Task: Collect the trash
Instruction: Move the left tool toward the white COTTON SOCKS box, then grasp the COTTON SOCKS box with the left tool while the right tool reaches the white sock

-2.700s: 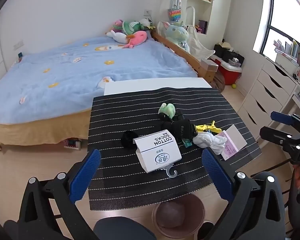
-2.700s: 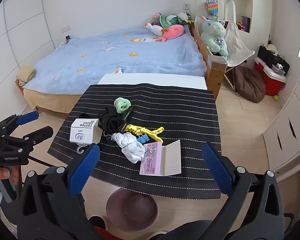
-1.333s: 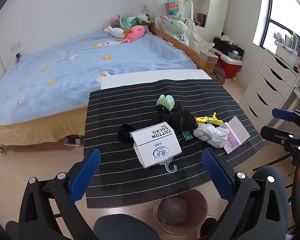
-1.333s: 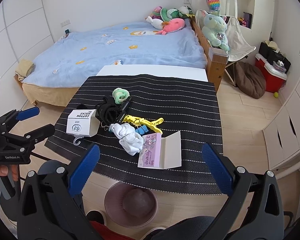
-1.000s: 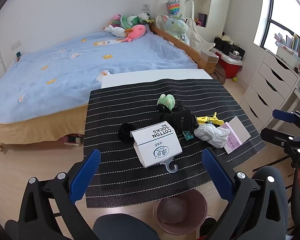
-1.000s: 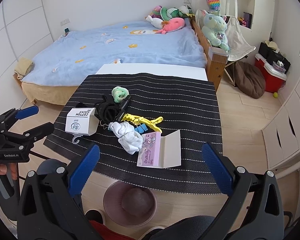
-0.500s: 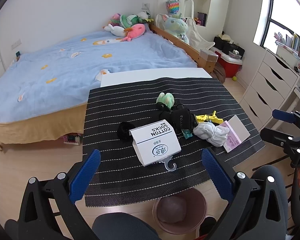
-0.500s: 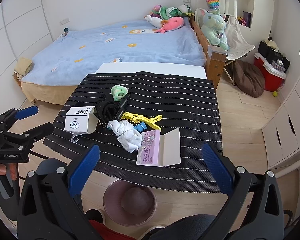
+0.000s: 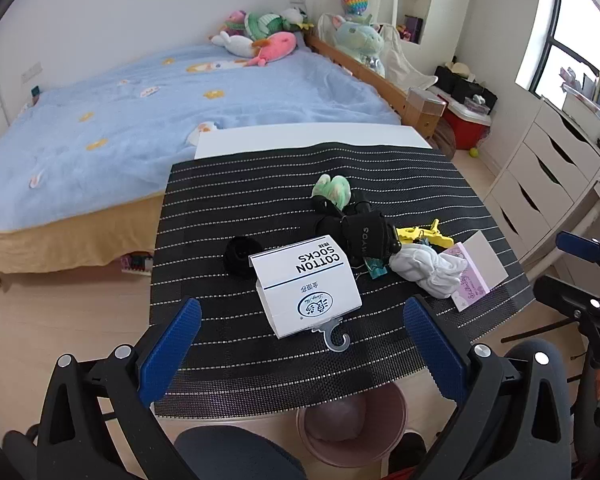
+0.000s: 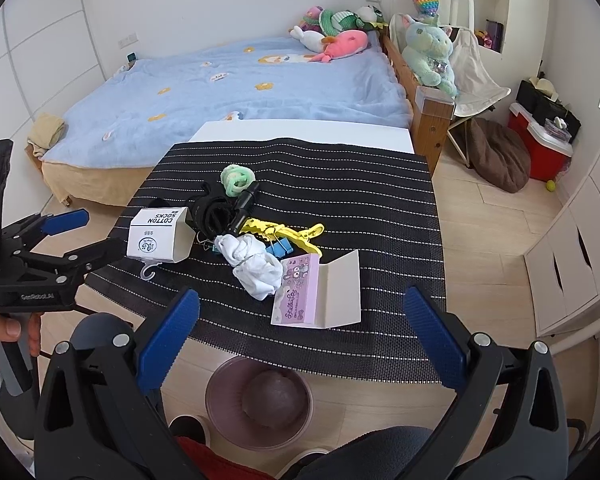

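A white "COTTON SOCKS" box [image 9: 306, 286] [image 10: 158, 234] lies on the black striped mat [image 9: 260, 184]. Beside it lie black socks [image 9: 358, 234], a green roll [image 9: 332, 190], a white sock bundle [image 9: 428, 270] [image 10: 254, 264], a yellow clip [image 10: 284, 230] and an open pink card box [image 10: 314, 292]. A pink bin [image 9: 352, 422] [image 10: 260, 400] stands on the floor below the mat's near edge. My left gripper [image 9: 304, 354] is open above the near edge, facing the white box. My right gripper [image 10: 300, 338] is open, facing the pink card box.
A bed with a blue blanket [image 9: 140, 100] and plush toys lies behind the table. White drawers [image 9: 548, 176] stand at the right. A red cooler [image 10: 538, 152] and brown beanbag [image 10: 498, 156] sit on the floor. A dark chair seat [image 9: 236, 456] is below me.
Both grippers stay open and nearly still, with only slight drift of the views. Nothing on the mat has moved.
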Motion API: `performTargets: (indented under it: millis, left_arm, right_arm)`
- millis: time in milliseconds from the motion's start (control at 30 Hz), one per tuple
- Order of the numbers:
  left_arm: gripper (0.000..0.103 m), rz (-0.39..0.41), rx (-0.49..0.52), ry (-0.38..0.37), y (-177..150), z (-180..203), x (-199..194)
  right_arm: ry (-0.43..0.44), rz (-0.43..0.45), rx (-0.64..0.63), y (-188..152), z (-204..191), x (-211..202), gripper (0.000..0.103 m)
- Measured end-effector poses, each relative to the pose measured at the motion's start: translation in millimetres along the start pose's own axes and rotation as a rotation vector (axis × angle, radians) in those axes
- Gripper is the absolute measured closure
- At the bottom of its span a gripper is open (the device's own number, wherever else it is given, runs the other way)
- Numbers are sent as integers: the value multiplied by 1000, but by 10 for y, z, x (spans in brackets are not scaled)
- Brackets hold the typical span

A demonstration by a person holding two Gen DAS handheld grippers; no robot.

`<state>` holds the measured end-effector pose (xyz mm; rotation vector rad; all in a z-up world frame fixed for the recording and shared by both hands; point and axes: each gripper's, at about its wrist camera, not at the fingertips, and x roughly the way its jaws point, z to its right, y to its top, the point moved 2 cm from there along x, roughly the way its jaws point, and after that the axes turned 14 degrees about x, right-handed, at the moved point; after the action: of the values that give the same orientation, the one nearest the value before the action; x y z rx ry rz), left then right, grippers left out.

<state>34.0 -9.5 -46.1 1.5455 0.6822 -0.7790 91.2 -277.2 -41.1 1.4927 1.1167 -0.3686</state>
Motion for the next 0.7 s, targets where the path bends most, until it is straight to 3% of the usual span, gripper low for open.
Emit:
performTargets:
  millis: [367,633,700]
  left_arm:
    - [6,-108,-114,43,-10,-34,400]
    - [6,-132,-100,136,-6,74,525]
    - [11,-129,-93,142,7,99,543]
  right_arm:
    - [-5,-12,5,8,33,7,3]
    - [-7,-19,15,27,69,17,3]
    - [-5,-22,16,21,81,23,3]
